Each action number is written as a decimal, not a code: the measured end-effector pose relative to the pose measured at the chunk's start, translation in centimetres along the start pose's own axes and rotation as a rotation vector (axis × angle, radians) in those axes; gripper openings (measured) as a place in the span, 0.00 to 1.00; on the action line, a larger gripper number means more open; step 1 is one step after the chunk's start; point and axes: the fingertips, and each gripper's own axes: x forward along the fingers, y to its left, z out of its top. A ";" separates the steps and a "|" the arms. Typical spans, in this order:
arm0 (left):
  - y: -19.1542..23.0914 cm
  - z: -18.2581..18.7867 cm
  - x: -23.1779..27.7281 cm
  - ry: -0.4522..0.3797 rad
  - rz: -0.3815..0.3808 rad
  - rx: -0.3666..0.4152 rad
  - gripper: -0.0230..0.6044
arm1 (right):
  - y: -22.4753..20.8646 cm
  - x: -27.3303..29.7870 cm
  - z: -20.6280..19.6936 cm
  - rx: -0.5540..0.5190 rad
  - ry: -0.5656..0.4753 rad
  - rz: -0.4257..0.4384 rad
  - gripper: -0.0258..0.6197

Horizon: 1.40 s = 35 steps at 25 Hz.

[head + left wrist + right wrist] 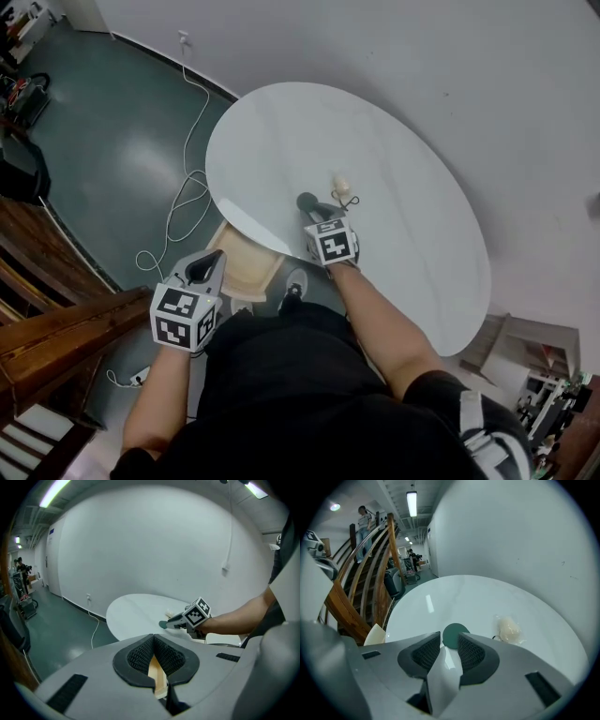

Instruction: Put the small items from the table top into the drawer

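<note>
At the far left, wooden stair rails [66, 328] stand beside the dark green floor [103, 159], where a white cable [187, 178] trails in loops toward the wall. Next comes the left gripper [208, 265] [153, 639], held low at the near left side of the drawer [246, 270] [157, 674]. Its jaws are clenched, tips together, with a strip of the drawer's light wood between the pads. The drawer stands pulled out from under the near edge of the round white worktop [394, 169] [136, 611] [464, 597], and no item can be made out inside it. Further right, a dark green disc [306, 200] [162, 624] [454, 633] lies flat on the worktop near its front edge. The right gripper [317, 210] [450, 641] is low over the worktop with its tips at the disc. Its jaws are released and stand apart; the disc lies just past them, wider than the gap, and its lower edge is hidden behind both tips, so nothing is grasped. Just to the right and a little farther back lies a small cream-coloured item in a clear bag [341, 181] [509, 630], apart from the disc. A thin dark loop [349, 199] lies on the worktop just beside the bag, on its near side.
</note>
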 end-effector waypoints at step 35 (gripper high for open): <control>1.9 -3.1 -1.4 0.015 0.025 -0.021 0.06 | 3.0 -2.0 0.1 0.097 -0.043 0.072 0.11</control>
